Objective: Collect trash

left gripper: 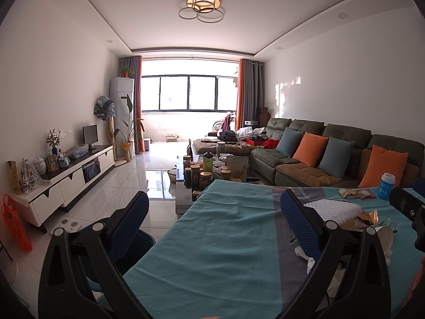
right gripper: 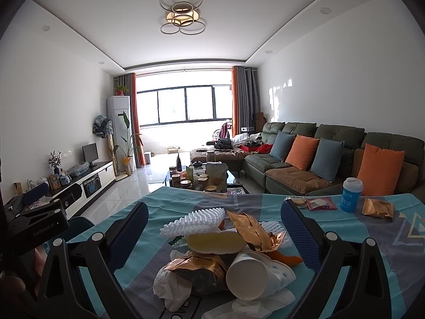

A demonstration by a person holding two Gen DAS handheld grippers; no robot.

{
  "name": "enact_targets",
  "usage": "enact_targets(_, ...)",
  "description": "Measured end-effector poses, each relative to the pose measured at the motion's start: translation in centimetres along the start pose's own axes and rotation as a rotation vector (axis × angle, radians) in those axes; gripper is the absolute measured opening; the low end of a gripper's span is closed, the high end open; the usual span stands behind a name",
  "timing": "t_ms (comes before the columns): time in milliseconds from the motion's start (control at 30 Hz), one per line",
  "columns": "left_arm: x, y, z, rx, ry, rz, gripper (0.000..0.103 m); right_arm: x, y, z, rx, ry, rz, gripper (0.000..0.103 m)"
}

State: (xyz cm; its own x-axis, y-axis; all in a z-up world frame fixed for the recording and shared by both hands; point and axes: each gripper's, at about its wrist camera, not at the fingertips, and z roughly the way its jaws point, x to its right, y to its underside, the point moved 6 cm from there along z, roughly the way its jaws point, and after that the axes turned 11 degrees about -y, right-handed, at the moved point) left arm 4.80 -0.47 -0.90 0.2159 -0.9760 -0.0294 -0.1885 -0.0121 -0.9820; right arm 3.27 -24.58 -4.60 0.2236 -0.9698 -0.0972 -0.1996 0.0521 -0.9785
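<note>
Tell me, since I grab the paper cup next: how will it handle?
The paper cup lies on its side atop tissues, so a push would likely roll it. It looks empty, so probably light. Its thin wall already seems dented near the rim; the open right gripper could crush it.

Right gripper (right gripper: 213,228) fingers (right gripper: 298,228) spread wide around a trash pile (right gripper: 223,260) at the tabletop's (right gripper: 385,242) near edge.

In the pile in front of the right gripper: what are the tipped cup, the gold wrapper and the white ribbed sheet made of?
Tipped cup: likely paper, matte white inside, thin rolled rim. Gold wrapper: metallic foil or foil-laminated film, shiny with sharp creases. White ribbed sheet: probably foam netting, soft matte ridges.
</note>
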Motion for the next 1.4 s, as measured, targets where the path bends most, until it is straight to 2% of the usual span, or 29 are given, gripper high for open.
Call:
enact_targets(1100, 0.0, 0.5, 0.2, -0.014, 0.006, 0.003, 0.097, 0.1, 0.4, 0.0, 0.0, -0.007, 0.006, 0.096)
enact_targets(1400, 0.9, 1.2, 0.8, -0.043, 0.046, 0.024, 0.097, 1.0, 0.9, 0.2, -0.026, -0.012, 0.025, 0.096)
